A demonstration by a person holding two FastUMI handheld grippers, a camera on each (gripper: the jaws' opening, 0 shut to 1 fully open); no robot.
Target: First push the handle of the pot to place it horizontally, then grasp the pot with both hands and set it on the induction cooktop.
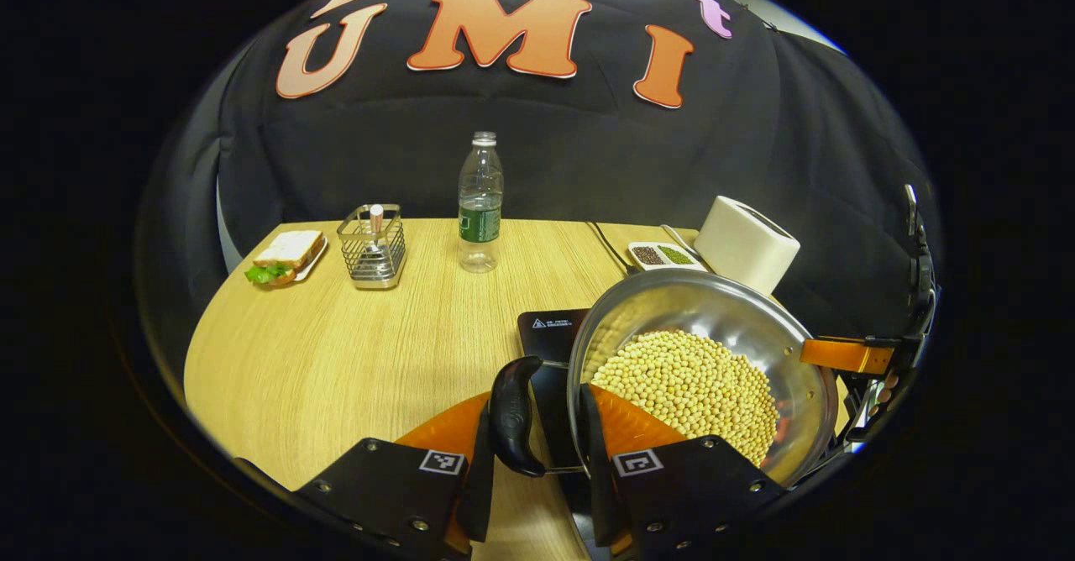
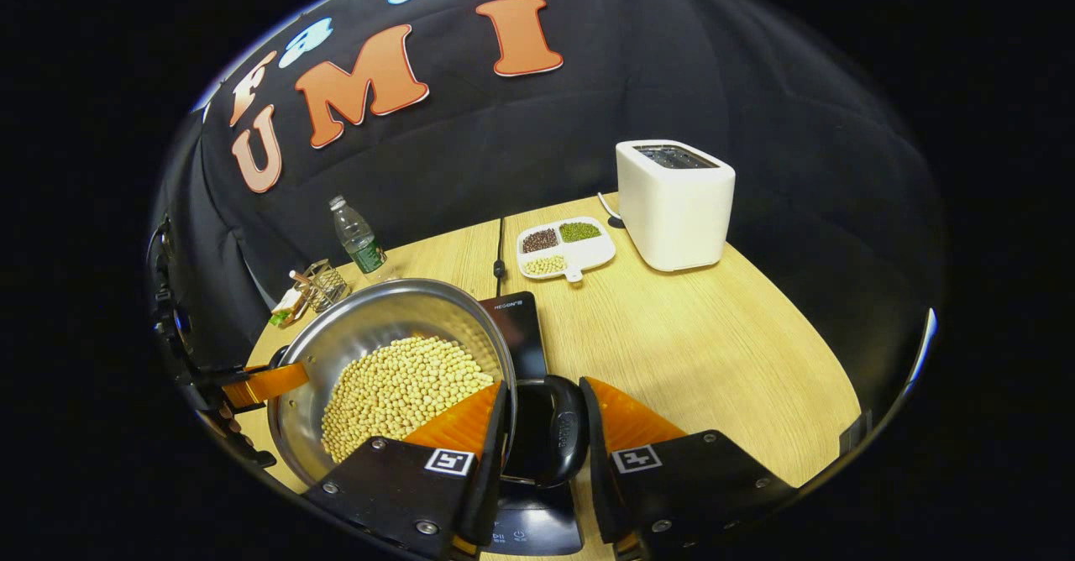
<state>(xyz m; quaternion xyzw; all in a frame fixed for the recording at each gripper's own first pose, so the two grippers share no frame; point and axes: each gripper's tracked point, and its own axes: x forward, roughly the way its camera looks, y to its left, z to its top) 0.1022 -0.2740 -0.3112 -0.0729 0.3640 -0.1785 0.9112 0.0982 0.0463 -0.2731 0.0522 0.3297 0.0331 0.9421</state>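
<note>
Steel pot (image 1: 705, 359) full of pale beans sits over the black induction cooktop (image 1: 550, 330) on the wooden surface (image 1: 353, 351). Left gripper (image 1: 537, 452) fingers bracket one black side handle (image 1: 512, 414); right gripper (image 2: 542, 443) fingers bracket the other handle (image 2: 558, 439); whether they press is unclear.

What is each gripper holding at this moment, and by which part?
Both hold the pot: the left gripper closes on one black side handle, the right gripper on the opposite handle.
</note>
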